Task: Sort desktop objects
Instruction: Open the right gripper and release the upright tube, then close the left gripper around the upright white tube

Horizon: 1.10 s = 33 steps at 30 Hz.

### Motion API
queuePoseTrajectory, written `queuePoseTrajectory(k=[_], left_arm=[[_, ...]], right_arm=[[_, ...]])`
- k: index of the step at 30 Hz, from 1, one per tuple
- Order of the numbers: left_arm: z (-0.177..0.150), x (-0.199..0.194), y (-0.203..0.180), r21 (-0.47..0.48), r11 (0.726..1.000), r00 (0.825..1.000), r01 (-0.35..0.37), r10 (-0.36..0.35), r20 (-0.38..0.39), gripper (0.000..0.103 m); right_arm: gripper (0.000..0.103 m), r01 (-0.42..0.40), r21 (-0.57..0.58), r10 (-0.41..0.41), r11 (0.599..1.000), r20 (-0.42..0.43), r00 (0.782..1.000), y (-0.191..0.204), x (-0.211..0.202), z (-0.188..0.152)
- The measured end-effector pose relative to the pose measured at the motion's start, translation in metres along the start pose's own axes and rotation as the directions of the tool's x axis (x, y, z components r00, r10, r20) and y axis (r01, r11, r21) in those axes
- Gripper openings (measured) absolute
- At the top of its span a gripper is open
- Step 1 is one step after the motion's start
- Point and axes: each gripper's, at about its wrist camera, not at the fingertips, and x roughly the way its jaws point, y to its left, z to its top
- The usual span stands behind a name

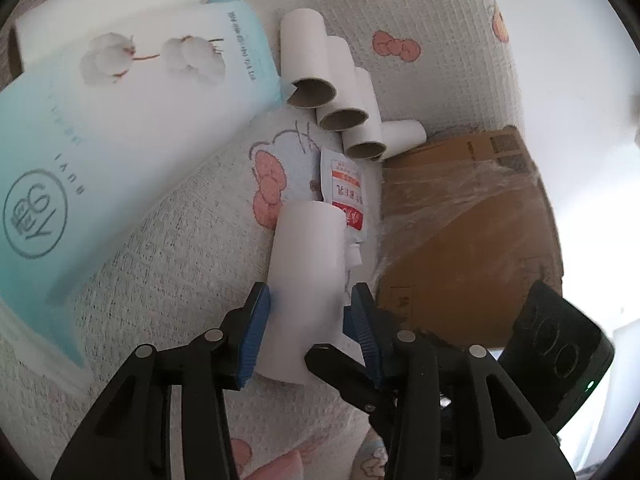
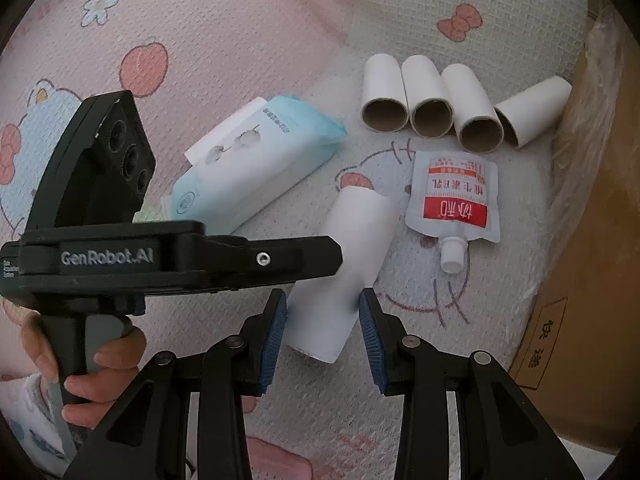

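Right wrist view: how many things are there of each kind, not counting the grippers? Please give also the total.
Paper tubes: 5
Wipes pack: 1
Spout pouch: 1
Cardboard box: 1
Total: 8

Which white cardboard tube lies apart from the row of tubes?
The tube between the right gripper's fingers, beside the red-and-white pouch; the other four tubes lie together.

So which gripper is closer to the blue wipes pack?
Left. The left gripper sits on the wipes pack's side of the white tube; the right gripper clamps that tube from the far side.
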Motion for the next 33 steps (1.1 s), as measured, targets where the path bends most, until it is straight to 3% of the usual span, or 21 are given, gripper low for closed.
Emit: queuePoseTrajectory(k=[5,19,25,33], left_arm=[[-0.002,0.005,-0.004,0.042,0.998,0.999,-0.038,0.038,-0.014,0.045],[0.001,0.011,0.019,-0.086,0.993,0.996,0.086,-0.087,-0.012,0.048],[-0.001,0.008,0.013,-0.062,0.997,0.999,0.053,-0.053,0.002,0.049],[-0.002,-0.016,-0.008,0.021,0.999,0.995,0.037,-0.039,0.087,0.049]], right_arm=[[0.039,-0.034,0.072,0.035,0.997,-0.01,0.999,-0.011,0.007,0.003],[0.043,-0.008,0.062,0.008,0.998,-0.001,1.0,-0.011,0.02,0.008],[0.043,-0.006,0.063,0.006,0.998,-0.007,1.0,-0.009,0.027,0.013],[0.043,-0.016,0.027,0.015,1.0,0.041,0.999,0.0,0.017,0.027]])
